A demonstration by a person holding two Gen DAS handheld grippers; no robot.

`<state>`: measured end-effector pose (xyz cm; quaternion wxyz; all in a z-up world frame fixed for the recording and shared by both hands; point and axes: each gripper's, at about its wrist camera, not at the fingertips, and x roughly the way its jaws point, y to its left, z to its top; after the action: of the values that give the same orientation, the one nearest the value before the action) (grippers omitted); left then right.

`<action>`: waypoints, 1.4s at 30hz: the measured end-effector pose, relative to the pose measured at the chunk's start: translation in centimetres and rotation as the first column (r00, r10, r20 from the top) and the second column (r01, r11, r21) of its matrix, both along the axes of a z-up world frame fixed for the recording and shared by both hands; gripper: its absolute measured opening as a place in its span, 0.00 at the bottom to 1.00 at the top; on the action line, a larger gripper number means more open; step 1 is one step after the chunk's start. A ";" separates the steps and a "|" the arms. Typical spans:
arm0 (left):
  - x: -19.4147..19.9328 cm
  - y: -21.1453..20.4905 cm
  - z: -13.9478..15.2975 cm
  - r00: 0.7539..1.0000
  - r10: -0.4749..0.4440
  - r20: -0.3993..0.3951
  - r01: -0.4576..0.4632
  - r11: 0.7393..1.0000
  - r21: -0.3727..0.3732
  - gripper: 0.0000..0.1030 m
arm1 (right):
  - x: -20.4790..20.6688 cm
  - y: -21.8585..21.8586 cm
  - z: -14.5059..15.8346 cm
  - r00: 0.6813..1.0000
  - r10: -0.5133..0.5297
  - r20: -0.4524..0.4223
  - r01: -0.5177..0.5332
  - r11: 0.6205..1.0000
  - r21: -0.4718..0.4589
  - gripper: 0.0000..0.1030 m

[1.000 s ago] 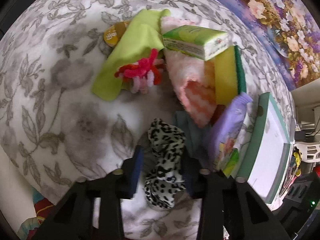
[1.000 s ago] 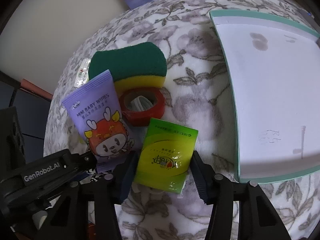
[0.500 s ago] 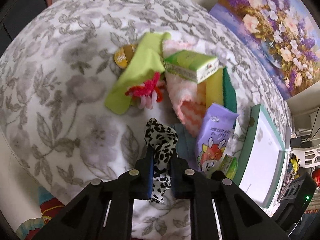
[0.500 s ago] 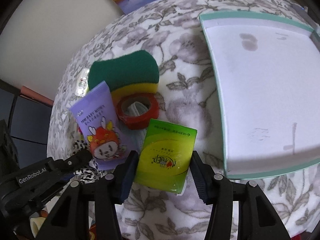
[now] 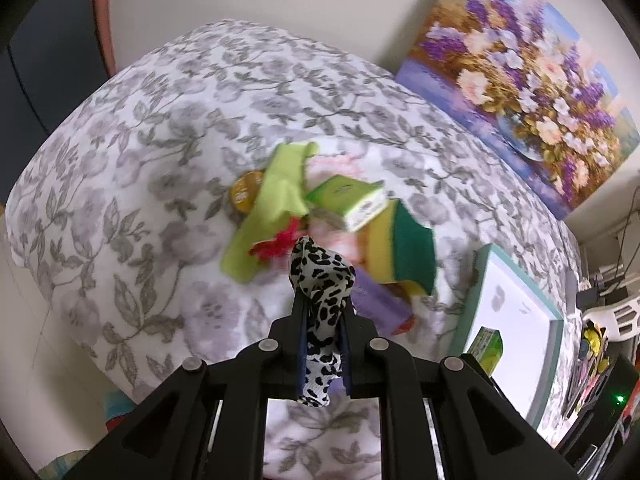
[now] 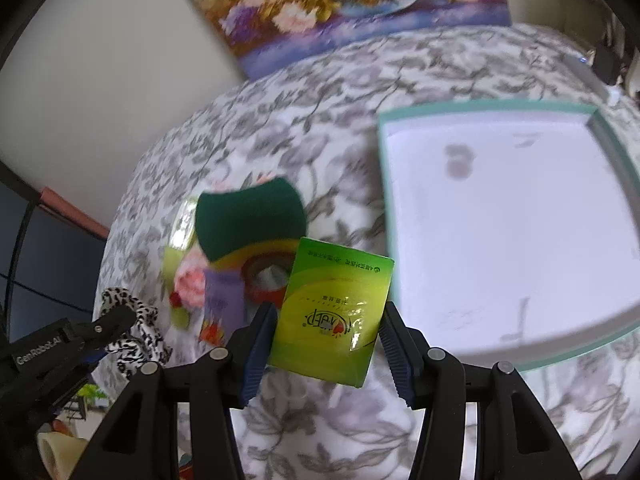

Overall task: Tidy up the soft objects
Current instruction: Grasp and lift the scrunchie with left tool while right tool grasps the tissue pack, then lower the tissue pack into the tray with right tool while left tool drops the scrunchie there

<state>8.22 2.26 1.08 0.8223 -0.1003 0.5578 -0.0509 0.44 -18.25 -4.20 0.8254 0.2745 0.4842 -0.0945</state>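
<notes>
My left gripper (image 5: 323, 312) is shut on a leopard-print scrunchie (image 5: 320, 280) and holds it above the bed. My right gripper (image 6: 326, 316) is shut on a green tissue pack (image 6: 332, 312), lifted off the bed beside the white tray (image 6: 504, 216). On the floral cover lies a pile: a green-and-yellow sponge (image 5: 404, 248), a second green tissue pack (image 5: 348, 196), a lime cloth (image 5: 276, 200), a red and pink fuzzy tie (image 5: 276, 244), a pink towel (image 5: 340, 240), and a purple wipes pack (image 5: 380, 304). The red tape roll (image 6: 266, 276) sits partly hidden behind my held pack.
The white tray with a teal rim (image 5: 468, 300) lies right of the pile. A flower painting (image 5: 528, 76) leans on the wall behind the bed. The left gripper (image 6: 116, 320) with the scrunchie shows at lower left in the right wrist view. Clutter stands off the bed's right edge.
My left gripper closed on the scrunchie and lifted it off the bed. My right gripper rose with the green tissue pack and moved toward the tray.
</notes>
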 end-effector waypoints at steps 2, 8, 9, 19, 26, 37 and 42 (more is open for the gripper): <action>-0.1 -1.2 0.5 1.000 -0.027 0.005 0.027 1.000 0.016 0.13 | -0.4 -0.9 0.5 1.000 -0.028 0.000 0.028 0.999 -0.036 0.54; 0.2 -6.2 1.4 0.994 -0.108 0.006 0.107 0.990 0.090 0.14 | -1.8 -5.4 1.8 0.991 -0.137 0.006 0.136 0.984 -0.115 0.54; 0.2 -7.2 1.5 0.992 -0.127 0.006 0.126 0.988 0.095 0.14 | -2.0 -6.2 1.9 0.988 -0.152 0.005 0.151 0.981 -0.120 0.54; -1.0 -18.5 1.0 0.951 -0.310 0.015 0.307 0.946 0.100 0.14 | -4.9 -14.6 0.3 0.931 -0.360 -0.052 0.352 0.928 -0.123 0.54; -1.4 -24.6 -2.0 0.909 -0.416 -0.020 0.416 0.907 0.069 0.14 | -6.0 -19.0 -0.8 0.900 -0.425 -0.095 0.400 0.893 -0.206 0.54; -0.7 -28.7 -4.2 0.885 -0.464 -0.045 0.466 0.883 0.054 0.16 | -5.7 -21.4 -1.9 0.894 -0.430 -0.129 0.386 0.883 -0.265 0.54; 0.0 -28.1 -3.6 0.897 -0.441 -0.019 0.441 0.894 0.077 0.44 | -5.6 -21.4 -1.4 0.895 -0.427 -0.129 0.378 0.879 -0.291 0.54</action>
<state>8.21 -25.84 -2.51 0.7924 0.0614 0.5679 -0.2138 -5.14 -39.61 -5.60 0.7663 0.2494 0.4758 -0.3523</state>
